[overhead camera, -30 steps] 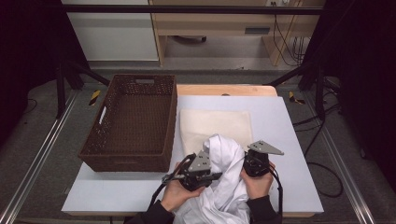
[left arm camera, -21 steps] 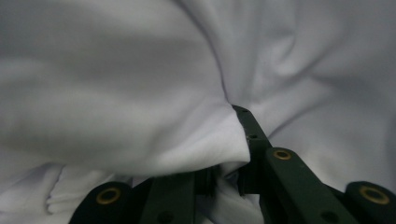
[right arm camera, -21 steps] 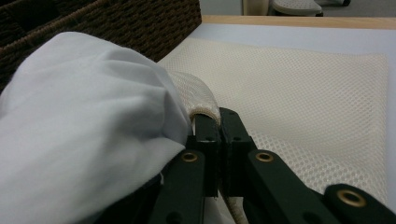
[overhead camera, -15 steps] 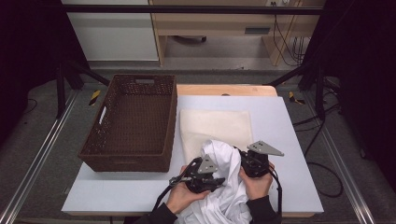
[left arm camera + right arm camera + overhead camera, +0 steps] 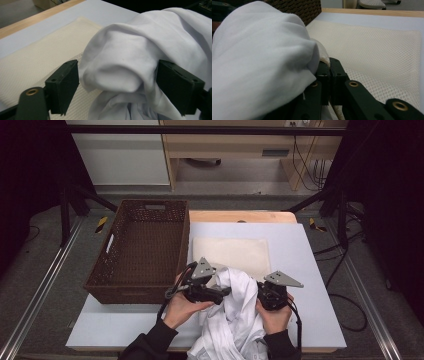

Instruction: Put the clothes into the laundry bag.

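A crumpled white garment (image 5: 235, 320) lies at the table's front edge, partly over a flat cream mesh bag (image 5: 230, 252). My left gripper (image 5: 225, 292) is at the garment's left side. Its jaws have just been opening and now stand wide, with a bulge of the white garment (image 5: 130, 50) loose between them (image 5: 117, 85). My right gripper (image 5: 258, 289) is at the garment's right side. It is shut (image 5: 329, 65) on the rolled edge of the mesh bag (image 5: 372, 50). The white garment (image 5: 257, 50) drapes against its left jaw.
A dark brown woven basket (image 5: 137, 292) stands empty on the left of the grey table (image 5: 310, 270), close to my left hand. Its corner (image 5: 297, 8) is behind the garment in the right gripper view. A wooden strip runs along the table's far edge.
My left gripper's jaws have opened off the white garment, and the hand has moved a little up and toward the basket. The right gripper has stayed put, still shut.
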